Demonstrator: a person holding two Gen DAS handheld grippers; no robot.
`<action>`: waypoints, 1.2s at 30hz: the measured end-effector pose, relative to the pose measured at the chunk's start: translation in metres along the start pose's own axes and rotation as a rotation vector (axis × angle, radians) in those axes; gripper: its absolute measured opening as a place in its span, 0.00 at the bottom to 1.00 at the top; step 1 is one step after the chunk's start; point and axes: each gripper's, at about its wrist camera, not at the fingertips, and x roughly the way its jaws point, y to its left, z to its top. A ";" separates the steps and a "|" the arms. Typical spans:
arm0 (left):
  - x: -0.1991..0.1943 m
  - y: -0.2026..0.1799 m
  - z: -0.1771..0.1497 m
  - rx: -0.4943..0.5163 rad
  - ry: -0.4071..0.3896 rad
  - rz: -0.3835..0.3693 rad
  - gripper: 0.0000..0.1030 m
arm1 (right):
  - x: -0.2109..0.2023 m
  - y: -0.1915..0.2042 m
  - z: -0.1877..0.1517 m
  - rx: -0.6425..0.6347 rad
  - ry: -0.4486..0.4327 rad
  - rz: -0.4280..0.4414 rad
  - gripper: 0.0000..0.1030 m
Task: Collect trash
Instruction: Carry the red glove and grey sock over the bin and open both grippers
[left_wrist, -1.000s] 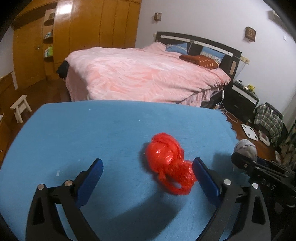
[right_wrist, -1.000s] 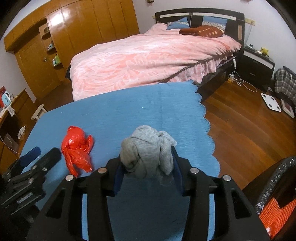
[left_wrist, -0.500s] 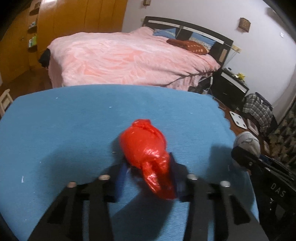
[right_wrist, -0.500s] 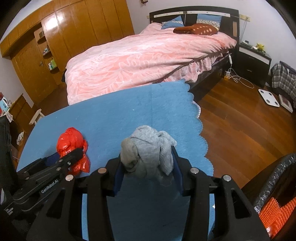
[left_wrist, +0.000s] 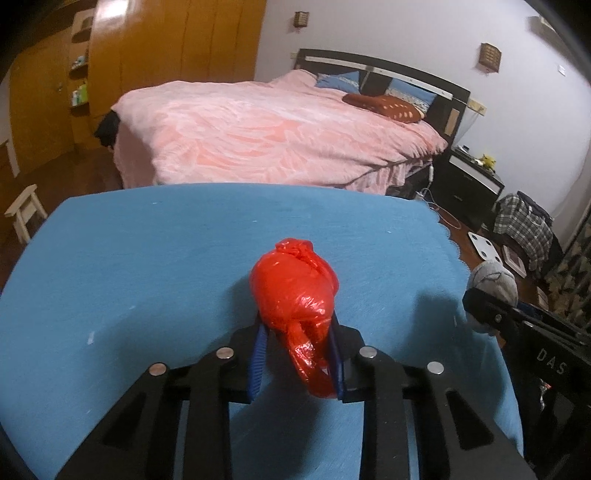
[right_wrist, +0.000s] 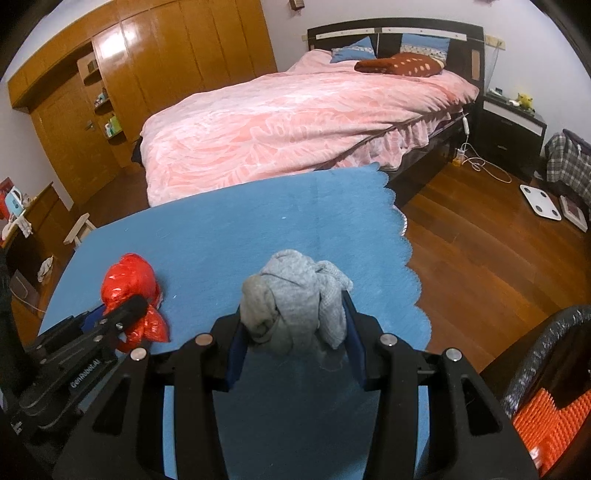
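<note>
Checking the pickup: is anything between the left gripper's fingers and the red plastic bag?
Nothing visible: the knotted red plastic bag sits directly between the closing left gripper fingers, on the blue tablecloth.

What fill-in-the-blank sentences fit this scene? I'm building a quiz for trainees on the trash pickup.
1. The left gripper is closing on a knotted plastic bag coloured ____.
2. The right gripper holds a bundle coloured ____.
3. Both grippers are over a cloth coloured ____.
4. Behind the cloth stands a bed with a cover coloured ____.

Missing words: red; grey; blue; pink
</note>
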 end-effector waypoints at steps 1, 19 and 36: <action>-0.003 0.002 -0.001 -0.003 -0.003 0.007 0.28 | -0.002 0.002 -0.002 -0.008 0.003 0.003 0.43; -0.098 0.003 -0.024 -0.030 -0.033 0.086 0.28 | -0.079 0.025 -0.031 -0.094 -0.015 0.063 0.43; -0.182 -0.054 -0.032 0.027 -0.090 0.026 0.28 | -0.193 0.006 -0.050 -0.125 -0.089 0.093 0.43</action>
